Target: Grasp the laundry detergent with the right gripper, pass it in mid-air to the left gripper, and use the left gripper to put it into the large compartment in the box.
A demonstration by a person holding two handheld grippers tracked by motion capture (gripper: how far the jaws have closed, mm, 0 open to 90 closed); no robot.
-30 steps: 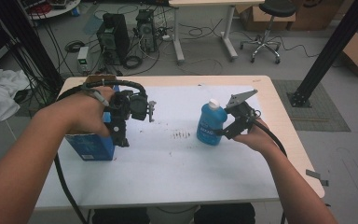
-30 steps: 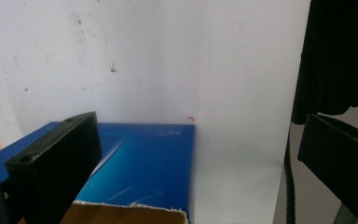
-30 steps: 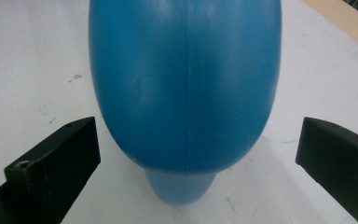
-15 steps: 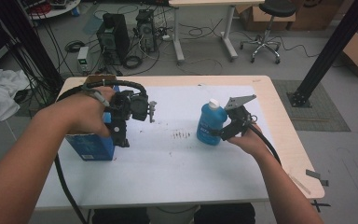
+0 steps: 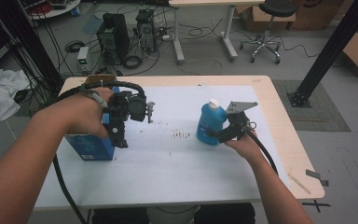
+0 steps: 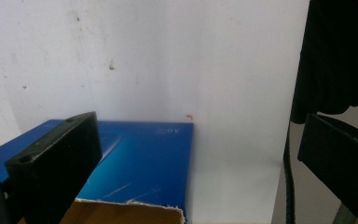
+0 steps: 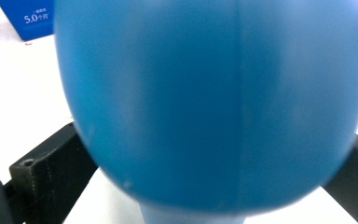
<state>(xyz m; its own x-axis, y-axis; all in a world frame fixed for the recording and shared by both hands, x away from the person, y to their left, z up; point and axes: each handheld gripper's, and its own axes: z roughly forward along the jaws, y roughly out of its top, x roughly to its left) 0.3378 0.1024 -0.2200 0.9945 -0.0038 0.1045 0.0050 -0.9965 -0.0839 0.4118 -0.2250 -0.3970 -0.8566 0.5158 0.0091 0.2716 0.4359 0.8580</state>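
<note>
A blue bottle (image 5: pixel 209 122) with a white cap (image 5: pixel 213 103) stands upright right of the table's middle. My right gripper (image 5: pixel 216 135) reaches it low from the right, and its jaws press both sides of the bottle (image 7: pixel 209 93); the right gripper (image 7: pixel 205 154) is shut on it. At the left, a blue cardboard box (image 5: pixel 91 147) lies on the white mat. My left gripper (image 5: pixel 130 126) hovers over the box's right end, pointing down. In the left gripper view the gripper (image 6: pixel 196 126) is wide open, one jaw over the box (image 6: pixel 149 163), the other past its edge.
A white mat (image 5: pixel 168 163) covers most of the wooden table, with small dark marks (image 5: pixel 182 135) near the middle. Tape scraps (image 5: pixel 314 175) lie at the front right corner. Beyond the far edge stand computer towers (image 5: pixel 114 35) and a stool (image 5: pixel 265 28). The box (image 7: pixel 28 18) shows behind the bottle.
My right hand and forearm have shifted slightly left toward the bottle; the bottle stays in place. The left gripper and box have not moved.
</note>
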